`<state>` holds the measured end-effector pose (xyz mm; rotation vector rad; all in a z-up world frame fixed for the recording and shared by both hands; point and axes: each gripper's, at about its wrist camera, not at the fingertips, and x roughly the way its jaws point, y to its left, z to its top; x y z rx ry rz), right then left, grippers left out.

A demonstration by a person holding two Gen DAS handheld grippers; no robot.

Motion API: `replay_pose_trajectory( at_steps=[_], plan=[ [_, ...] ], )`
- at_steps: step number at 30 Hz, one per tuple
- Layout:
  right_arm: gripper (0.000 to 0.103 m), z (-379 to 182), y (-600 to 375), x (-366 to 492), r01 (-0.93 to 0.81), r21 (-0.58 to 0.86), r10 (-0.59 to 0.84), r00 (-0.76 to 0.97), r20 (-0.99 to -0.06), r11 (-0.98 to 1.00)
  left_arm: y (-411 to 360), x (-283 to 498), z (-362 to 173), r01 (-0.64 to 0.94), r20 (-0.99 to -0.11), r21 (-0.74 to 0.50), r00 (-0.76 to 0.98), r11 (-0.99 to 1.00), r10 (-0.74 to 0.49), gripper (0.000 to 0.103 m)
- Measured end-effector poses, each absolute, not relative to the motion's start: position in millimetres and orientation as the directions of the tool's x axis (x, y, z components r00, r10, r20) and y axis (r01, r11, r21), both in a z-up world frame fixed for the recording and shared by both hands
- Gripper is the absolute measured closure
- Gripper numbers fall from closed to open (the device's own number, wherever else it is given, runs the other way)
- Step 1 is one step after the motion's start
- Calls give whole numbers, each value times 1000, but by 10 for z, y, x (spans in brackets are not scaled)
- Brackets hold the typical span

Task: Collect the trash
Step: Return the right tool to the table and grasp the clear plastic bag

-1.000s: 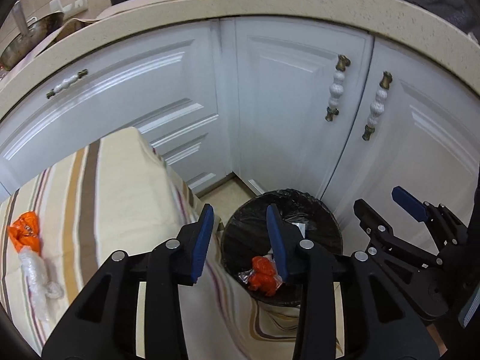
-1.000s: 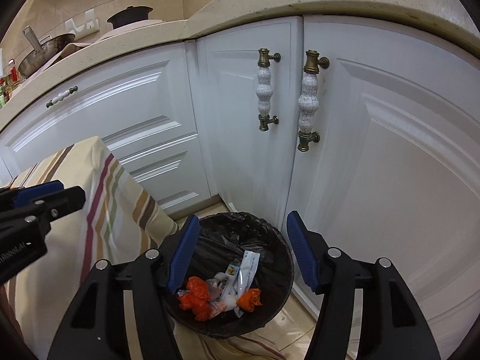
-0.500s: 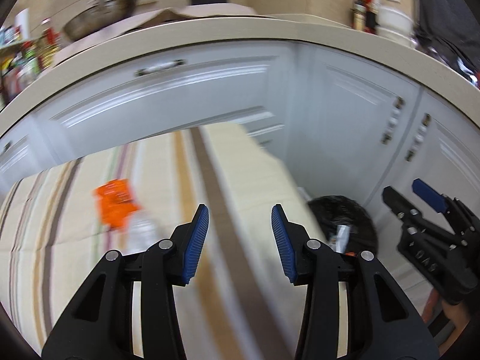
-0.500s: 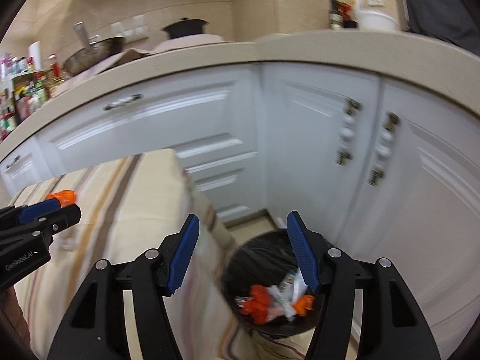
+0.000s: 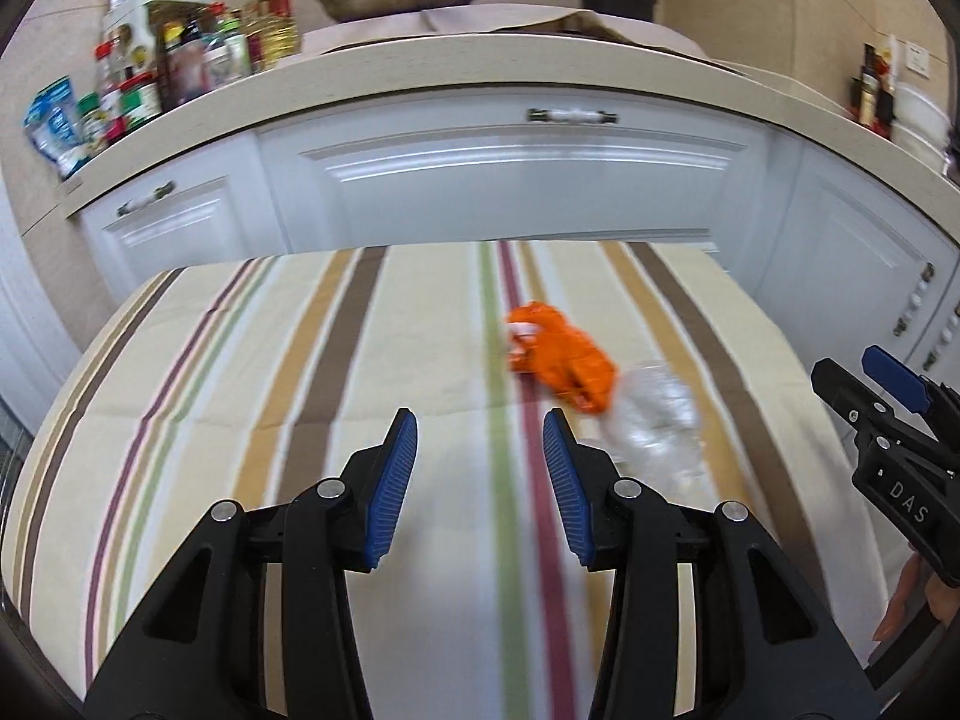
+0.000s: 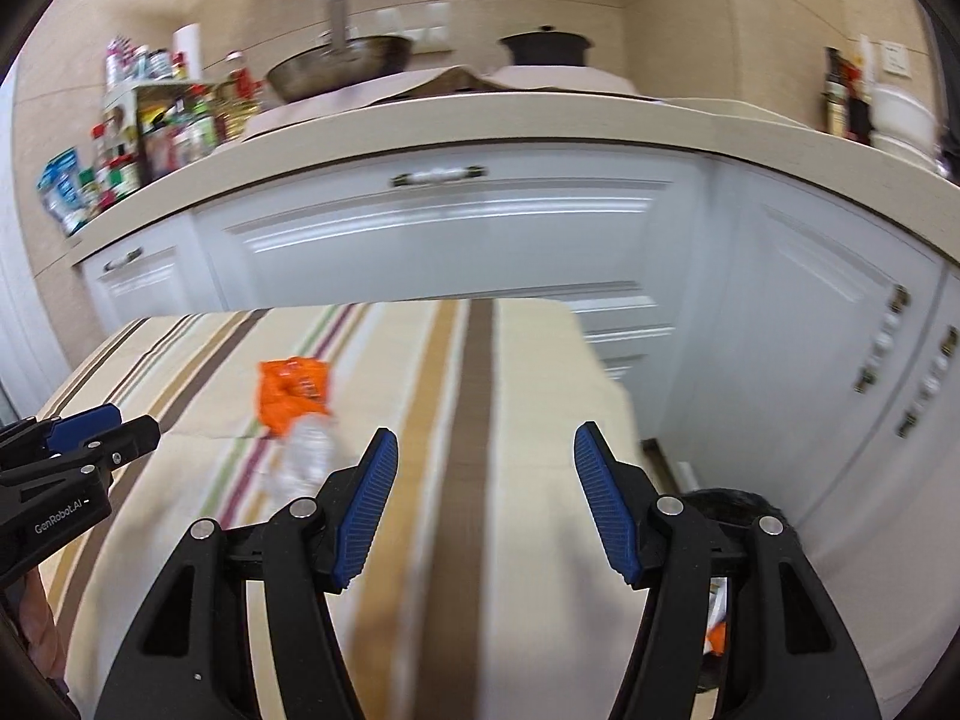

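Note:
An orange crumpled wrapper (image 5: pixel 564 357) and a clear crumpled plastic piece (image 5: pixel 657 423) lie side by side on the striped tablecloth (image 5: pixel 300 384). My left gripper (image 5: pixel 480 477) is open and empty above the cloth, the trash just ahead and to its right. My right gripper (image 6: pixel 485 501) is open and empty over the table's right part; the orange wrapper (image 6: pixel 294 396) and clear plastic (image 6: pixel 306 459) sit to its left. The black-lined trash bin (image 6: pixel 729 501) shows below right of the table, mostly hidden by my right finger.
White kitchen cabinets (image 5: pixel 516 180) curve behind the table under a beige counter (image 5: pixel 480 75) with bottles, a pan and a pot. The right gripper shows at the right edge of the left wrist view (image 5: pixel 888 414). The left gripper shows at the left of the right wrist view (image 6: pixel 78 444).
Both grippers have swung left from over the trash bin to over the table. The orange wrapper and clear plastic now lie close ahead. Both stay open.

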<state>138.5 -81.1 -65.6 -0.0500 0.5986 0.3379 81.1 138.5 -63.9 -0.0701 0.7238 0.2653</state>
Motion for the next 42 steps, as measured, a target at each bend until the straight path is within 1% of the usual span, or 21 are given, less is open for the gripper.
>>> replay_pose_trajectory(
  at_steps=[10,15,26,29,31,32,36,42],
  plan=[
    [43,-772,-285,1419,-400,32,339,728,-595,916,1953,634,-720,-365,-672,22,684,931,284,60],
    [43,-866,-110,1482,-416,28,341,703,-625,909,2141,593,-796,-396,-689,15,662,918,296,60],
    [44,-986,-3,1618,-418,34,327,655,-681,908,2214,597,-864,-407,-699,5,652,914,294,60],
    [53,-1002,12,1632,-431,45,340,640,-689,901,2201,612,-886,-404,-704,4,649,915,289,60],
    [67,-1001,4,1631,-438,66,358,629,-689,896,2182,625,-889,-400,-704,3,650,917,286,60],
    [70,-999,3,1629,-440,72,364,627,-689,895,2171,635,-890,-396,-704,4,651,918,283,60],
    [74,-970,-22,1602,-442,73,369,635,-679,894,2073,686,-882,-375,-703,1,659,927,267,60],
    [75,-928,-159,1595,-423,68,358,658,-662,903,1853,811,-873,-330,-700,-4,675,944,233,59]
  ],
)
